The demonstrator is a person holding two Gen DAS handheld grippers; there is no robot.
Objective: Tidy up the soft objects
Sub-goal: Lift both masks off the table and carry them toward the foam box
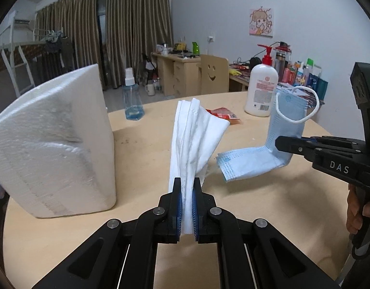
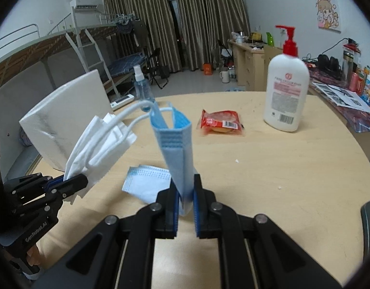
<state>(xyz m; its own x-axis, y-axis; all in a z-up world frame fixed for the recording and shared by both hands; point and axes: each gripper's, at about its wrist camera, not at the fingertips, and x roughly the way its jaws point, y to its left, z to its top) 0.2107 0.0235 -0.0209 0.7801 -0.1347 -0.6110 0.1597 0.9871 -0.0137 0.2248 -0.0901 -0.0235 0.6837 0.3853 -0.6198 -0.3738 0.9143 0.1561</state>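
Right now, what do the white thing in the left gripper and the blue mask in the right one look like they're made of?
White sheet: likely soft matte tissue paper, judging by its limp creases. Blue mask: probably nonwoven fabric, matte, with pressed pleats and dotted edge embossing; its white ear loops look like elastic cord.

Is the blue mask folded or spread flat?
Folded: the blue mask bends double in the right gripper, one half trailing down.

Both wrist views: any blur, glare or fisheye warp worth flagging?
Left wrist view: black vignette in the corners, table edge bowed, tissue pack soft up close, white tissue in the left gripper sharp. Right wrist view: same warp, flat dim light, faint shadows, no glare on the lotion bottle.
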